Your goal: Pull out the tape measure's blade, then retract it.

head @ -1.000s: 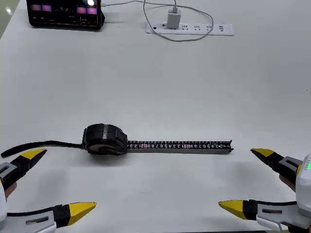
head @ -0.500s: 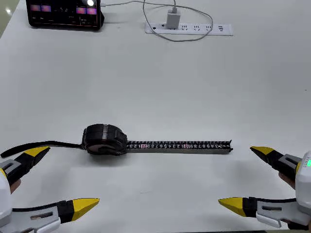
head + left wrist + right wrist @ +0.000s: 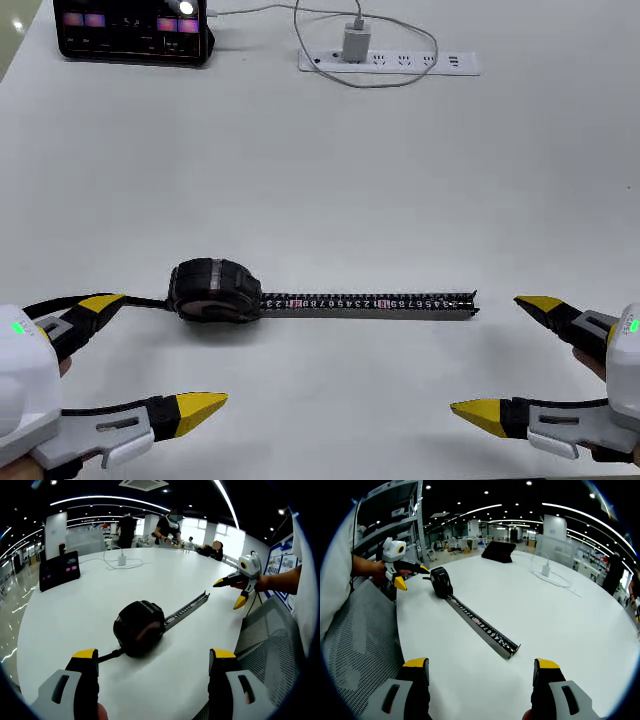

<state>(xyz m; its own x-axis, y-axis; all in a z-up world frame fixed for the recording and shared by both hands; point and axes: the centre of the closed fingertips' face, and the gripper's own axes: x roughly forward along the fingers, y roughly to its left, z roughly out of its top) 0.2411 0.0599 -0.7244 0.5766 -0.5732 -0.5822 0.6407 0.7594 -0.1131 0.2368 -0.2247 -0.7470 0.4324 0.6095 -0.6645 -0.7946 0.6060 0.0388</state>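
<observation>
White table (image 3: 400, 180), lit evenly. Tape measure (image 3: 214, 289) left of centre; blade (image 3: 370, 302) out flat toward the right. Left gripper (image 3: 162, 350) lower left, jaws apart, holding nothing. Right gripper (image 3: 492, 355) lower right, jaws apart, short of the blade's end. Retraction looks due: steady the tape measure, feed the blade back slowly, no whipping.

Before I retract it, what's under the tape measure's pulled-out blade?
The blade lies flat on the white table, extended from the case; nothing shows wedged beneath it. The strip directly under it is hidden by the blade.
</observation>
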